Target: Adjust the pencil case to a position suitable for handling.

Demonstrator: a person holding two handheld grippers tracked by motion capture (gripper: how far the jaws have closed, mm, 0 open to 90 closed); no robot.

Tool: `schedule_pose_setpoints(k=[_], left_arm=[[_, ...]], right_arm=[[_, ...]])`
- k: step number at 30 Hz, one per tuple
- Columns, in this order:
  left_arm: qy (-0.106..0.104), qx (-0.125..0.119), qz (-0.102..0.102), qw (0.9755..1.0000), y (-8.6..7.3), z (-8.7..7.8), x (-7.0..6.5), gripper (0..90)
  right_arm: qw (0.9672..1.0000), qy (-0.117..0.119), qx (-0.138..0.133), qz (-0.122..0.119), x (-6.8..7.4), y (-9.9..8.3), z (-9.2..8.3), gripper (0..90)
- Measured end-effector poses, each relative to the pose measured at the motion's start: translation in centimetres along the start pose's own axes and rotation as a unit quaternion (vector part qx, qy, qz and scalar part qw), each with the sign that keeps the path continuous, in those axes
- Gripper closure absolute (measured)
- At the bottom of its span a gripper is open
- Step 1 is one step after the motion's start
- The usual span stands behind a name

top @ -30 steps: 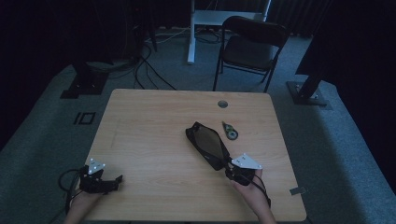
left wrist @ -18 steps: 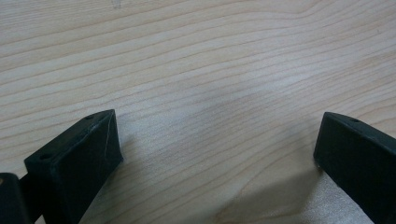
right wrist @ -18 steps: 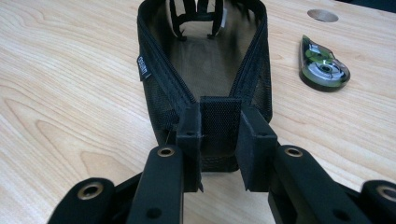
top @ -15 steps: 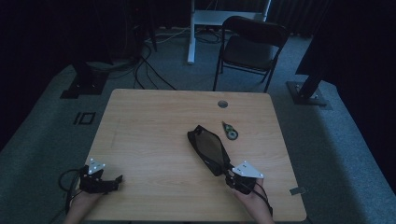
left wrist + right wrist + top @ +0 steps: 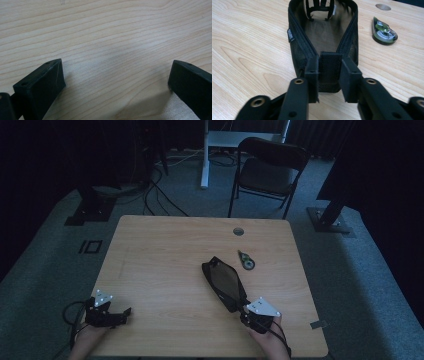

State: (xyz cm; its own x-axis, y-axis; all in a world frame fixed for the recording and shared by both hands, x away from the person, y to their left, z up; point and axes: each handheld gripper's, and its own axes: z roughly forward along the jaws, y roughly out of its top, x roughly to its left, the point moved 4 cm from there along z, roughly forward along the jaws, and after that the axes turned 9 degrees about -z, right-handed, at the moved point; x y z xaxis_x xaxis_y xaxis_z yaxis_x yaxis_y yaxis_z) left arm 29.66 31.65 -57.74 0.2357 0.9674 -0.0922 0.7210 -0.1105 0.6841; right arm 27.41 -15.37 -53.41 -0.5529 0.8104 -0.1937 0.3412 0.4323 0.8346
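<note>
— on the table's right half, your right gripper pinches the near end tab of the black mesh pouch, jaws just easing apart.
— and your left gripper?
— spread wide over bare wood.

A pale wood-grain bench with a round cable hole near its far edge stands on grey carpet. Beyond the far side stands a dark folding chair, with a white desk frame behind it. Black cables trail across the floor far left. Black stand bases sit left and right. The room is dim, its far reaches black.
</note>
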Motion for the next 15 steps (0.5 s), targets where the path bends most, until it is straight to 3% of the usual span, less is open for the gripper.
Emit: schedule_pose_setpoints(k=[7,15], left_arm=[[0.000,0.000,0.000,1.0000,0.0,0.0,0.0,0.8],[0.000,0.000,0.000,1.0000,0.0,0.0,0.0,0.8]], right_arm=[[0.9999,-0.009,-0.012,-0.001,-0.9,1.0,-0.7,62.8],[0.9989,-0.012,-0.045,0.007,-2.3,3.1,-1.6,55.5]])
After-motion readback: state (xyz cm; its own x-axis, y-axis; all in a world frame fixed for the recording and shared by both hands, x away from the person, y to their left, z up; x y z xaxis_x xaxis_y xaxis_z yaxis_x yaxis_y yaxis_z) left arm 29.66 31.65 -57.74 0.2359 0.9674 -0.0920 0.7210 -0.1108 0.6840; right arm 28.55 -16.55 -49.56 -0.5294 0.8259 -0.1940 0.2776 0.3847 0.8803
